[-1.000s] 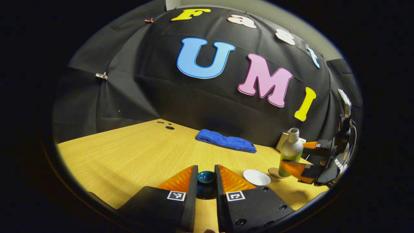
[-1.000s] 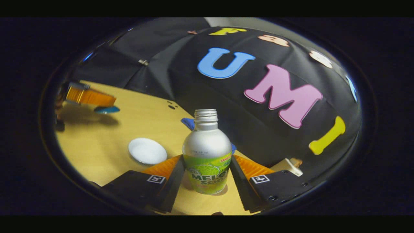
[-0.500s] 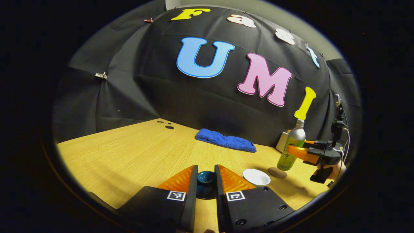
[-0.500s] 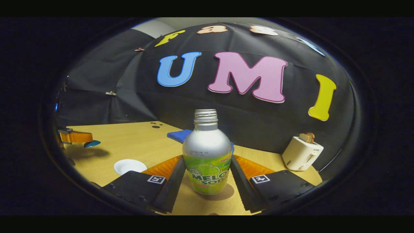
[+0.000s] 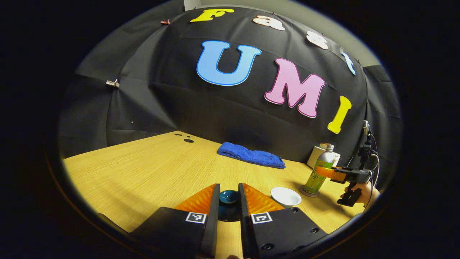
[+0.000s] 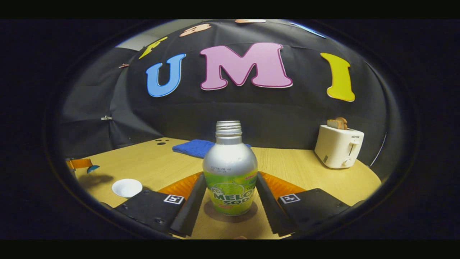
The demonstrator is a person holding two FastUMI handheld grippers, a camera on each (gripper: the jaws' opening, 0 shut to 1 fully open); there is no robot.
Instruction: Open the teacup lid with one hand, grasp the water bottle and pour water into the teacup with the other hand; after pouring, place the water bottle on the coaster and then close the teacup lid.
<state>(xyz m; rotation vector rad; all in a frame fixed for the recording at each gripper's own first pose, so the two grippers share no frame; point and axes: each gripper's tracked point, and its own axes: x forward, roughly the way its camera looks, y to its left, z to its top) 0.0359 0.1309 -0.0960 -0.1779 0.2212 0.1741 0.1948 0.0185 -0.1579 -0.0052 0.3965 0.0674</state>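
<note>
The wooden table (image 5: pixel 136 169) takes up most of the scene, with a blue towel (image 5: pixel 251 156) and a white toaster (image 6: pixel 338 145) at the back by the wall. The water bottle (image 6: pixel 230 169) stands upright on the round coaster (image 6: pixel 230 216), and the right gripper (image 6: pixel 230 196) is clamped on it, fingers pressed to both sides. The white teacup (image 5: pixel 285 196) sits open just beside the coaster. The left gripper (image 5: pixel 229 201) is pinching the dark teal lid (image 5: pixel 229 197) above the table.
</note>
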